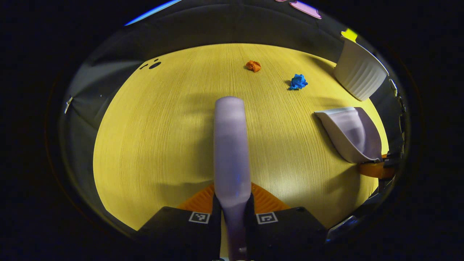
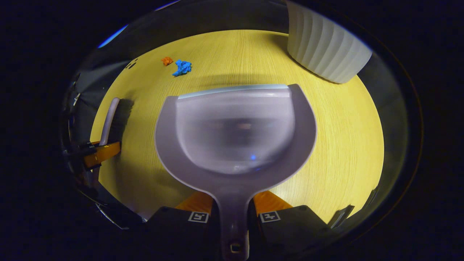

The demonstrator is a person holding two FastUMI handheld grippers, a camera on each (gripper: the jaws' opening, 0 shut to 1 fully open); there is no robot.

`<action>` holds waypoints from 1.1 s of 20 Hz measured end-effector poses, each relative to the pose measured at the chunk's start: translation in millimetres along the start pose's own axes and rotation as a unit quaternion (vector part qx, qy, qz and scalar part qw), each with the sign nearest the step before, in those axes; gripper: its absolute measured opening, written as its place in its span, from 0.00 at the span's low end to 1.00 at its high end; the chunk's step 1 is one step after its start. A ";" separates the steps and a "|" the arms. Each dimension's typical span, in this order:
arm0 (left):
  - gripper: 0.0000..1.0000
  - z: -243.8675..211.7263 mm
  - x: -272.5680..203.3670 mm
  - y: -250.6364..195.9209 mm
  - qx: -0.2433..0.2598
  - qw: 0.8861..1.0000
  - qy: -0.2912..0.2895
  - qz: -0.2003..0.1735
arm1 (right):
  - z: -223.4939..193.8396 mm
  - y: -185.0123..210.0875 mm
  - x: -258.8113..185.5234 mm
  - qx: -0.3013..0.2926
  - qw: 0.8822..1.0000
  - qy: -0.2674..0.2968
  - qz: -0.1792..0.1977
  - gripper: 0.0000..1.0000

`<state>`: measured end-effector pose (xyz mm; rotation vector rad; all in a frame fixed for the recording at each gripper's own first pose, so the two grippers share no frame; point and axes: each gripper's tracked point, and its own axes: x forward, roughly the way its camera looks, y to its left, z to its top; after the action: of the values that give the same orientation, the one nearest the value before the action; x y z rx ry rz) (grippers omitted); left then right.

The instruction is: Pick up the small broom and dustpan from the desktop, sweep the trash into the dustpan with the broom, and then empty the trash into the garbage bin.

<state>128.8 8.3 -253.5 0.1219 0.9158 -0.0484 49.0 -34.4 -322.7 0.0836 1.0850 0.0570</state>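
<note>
The counter (image 1: 152, 145) is seen, bin (image 2: 326, 50) at its far right corner. The dustpan (image 2: 235, 134) is pinched by the right tongs (image 2: 233, 217), the broom (image 1: 231, 145) by the left tongs (image 1: 232, 217). Blue scrap (image 1: 298, 82) and orange scrap (image 1: 253, 66) are spotted near the far edge.

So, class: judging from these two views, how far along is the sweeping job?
Done: the left hand-held gripper is shut on the broom, and the right hand-held gripper on the dustpan. Left: the orange scrap and blue scrap lie unswept on the desktop; nothing has reached the white bin.
</note>
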 end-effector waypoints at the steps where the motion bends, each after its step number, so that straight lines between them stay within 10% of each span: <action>1: 0.31 2.5 -0.5 2.2 -0.009 1.000 0.001 -0.003 | 0.5 -1.5 -0.3 -0.006 1.000 0.000 -0.001 0.36; 6: 0.30 45.1 2.9 19.9 -0.014 1.000 -0.002 0.001 | 4.5 -7.4 -1.3 -0.043 0.999 0.000 0.007 0.36; 15: 0.30 166.3 51.9 39.0 0.137 0.990 0.002 0.024 | 29.6 -19.8 -3.9 -0.114 0.993 -0.006 0.030 0.36; 22: 0.29 228.3 89.4 20.1 0.315 0.948 0.021 0.033 | 34.6 -24.4 -9.4 -0.167 0.985 -0.013 0.046 0.36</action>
<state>364.9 0.3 -185.1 0.7508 0.9125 -0.2767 75.4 -60.9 -300.8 -0.1674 1.0319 0.3203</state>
